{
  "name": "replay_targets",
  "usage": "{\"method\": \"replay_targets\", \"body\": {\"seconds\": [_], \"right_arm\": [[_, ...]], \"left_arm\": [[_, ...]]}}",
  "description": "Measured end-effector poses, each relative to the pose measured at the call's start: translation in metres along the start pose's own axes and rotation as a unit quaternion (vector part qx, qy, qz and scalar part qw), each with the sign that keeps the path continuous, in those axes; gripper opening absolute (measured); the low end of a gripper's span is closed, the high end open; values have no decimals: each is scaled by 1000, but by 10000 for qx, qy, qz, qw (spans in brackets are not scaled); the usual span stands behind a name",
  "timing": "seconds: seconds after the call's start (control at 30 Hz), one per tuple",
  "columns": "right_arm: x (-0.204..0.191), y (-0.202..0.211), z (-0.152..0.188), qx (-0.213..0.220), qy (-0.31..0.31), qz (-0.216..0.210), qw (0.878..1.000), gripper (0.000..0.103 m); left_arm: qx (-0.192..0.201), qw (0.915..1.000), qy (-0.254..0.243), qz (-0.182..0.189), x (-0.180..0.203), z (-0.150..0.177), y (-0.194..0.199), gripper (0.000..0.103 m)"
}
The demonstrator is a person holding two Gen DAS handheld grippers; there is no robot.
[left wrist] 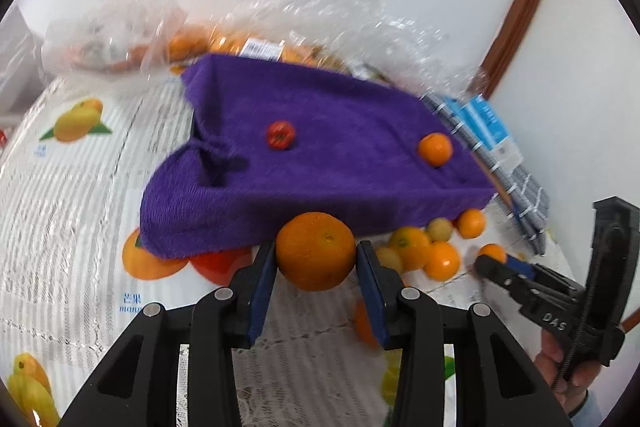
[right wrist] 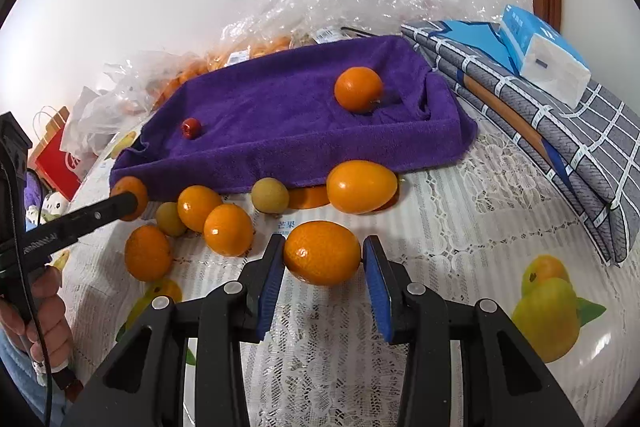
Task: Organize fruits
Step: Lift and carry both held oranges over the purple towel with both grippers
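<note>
While my left hand-held gripper (left wrist: 316,259) is clamping an orange (left wrist: 315,250), my right hand-held gripper (right wrist: 322,261) is clamping a kumquat (right wrist: 322,258).

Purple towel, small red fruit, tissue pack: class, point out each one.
purple towel (right wrist: 280,115), right wrist view, bare middle.
small red fruit (left wrist: 281,134), left wrist view, its centre.
tissue pack (right wrist: 556,65), right wrist view, white end face.

You are seeing a purple towel (right wrist: 280,131), orange kumquats (right wrist: 228,229), a grey checked cloth (right wrist: 560,131) far right and a white lace tablecloth (right wrist: 460,227) printed with yellow mangoes.
</note>
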State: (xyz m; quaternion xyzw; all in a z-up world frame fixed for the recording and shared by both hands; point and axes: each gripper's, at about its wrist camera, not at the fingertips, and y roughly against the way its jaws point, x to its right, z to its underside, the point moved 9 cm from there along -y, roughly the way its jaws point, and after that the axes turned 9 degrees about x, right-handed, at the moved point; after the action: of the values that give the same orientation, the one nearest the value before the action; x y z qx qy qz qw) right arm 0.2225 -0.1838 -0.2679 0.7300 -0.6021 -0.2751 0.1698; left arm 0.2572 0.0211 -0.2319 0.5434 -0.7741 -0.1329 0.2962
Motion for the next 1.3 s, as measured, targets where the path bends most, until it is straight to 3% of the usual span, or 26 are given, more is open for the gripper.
{"method": "replay_targets", "body": {"seconds": [0.37,0.73,1.03,1.3], "right_arm": [[1,9,-4,244,-56,26,9997,40],[14,14,-18,323,-216,178,9991,40],[10,43,-76,705,-87,209,9973,40],[0,33,-147,1220,150,156,9923,40]], "left_arm": [[668,9974,-246,118,14,-20,27,39],[809,9961,-358,6,14,-22,31,39],[856,9958,-261,-213,13,-48,40,39],[1250,9915,-80,-353,9,-121,40,39]]}}
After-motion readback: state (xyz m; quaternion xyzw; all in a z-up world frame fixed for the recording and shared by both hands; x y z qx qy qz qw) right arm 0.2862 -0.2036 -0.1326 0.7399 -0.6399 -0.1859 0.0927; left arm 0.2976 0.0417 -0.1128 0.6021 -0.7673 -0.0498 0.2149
